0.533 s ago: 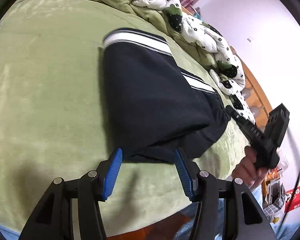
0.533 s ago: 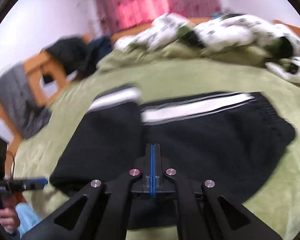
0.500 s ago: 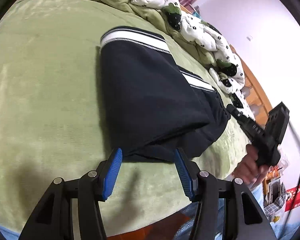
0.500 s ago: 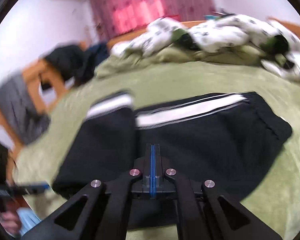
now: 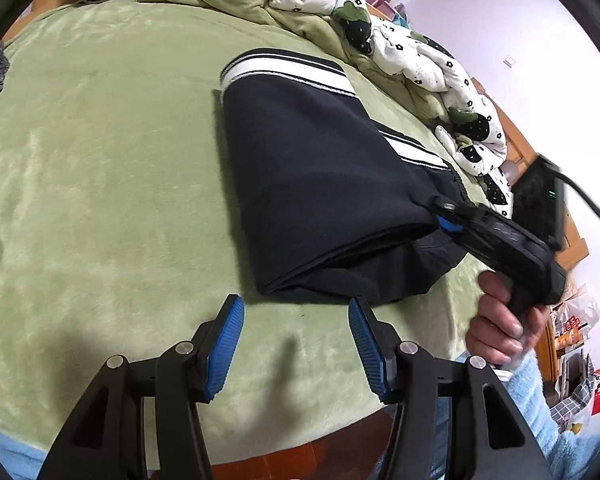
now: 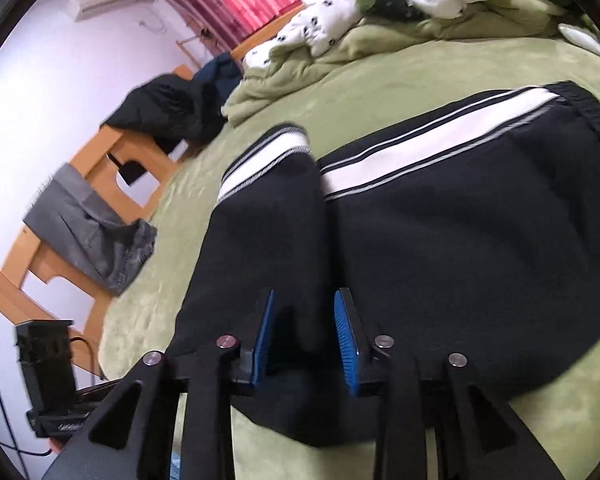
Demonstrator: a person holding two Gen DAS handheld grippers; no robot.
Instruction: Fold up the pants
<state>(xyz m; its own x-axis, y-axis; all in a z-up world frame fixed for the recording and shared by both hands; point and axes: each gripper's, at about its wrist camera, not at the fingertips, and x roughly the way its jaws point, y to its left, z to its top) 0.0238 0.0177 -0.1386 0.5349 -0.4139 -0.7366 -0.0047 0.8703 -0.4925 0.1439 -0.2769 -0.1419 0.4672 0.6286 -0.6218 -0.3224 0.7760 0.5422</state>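
Observation:
Dark navy pants with a white side stripe lie folded on the green bed cover; they also show in the right wrist view. My left gripper is open and empty, just short of the near folded edge. My right gripper is open, its blue pads on either side of the edge of the folded-over leg. In the left wrist view the right gripper reaches into the fold at the pants' right side.
The green bed cover spreads all around the pants. A crumpled quilt lies at the far side. Wooden chairs with grey clothes and dark clothes stand beside the bed.
My right gripper was shut and has opened. It has moved in against the pants' right edge. My left gripper has stayed open by the near edge.

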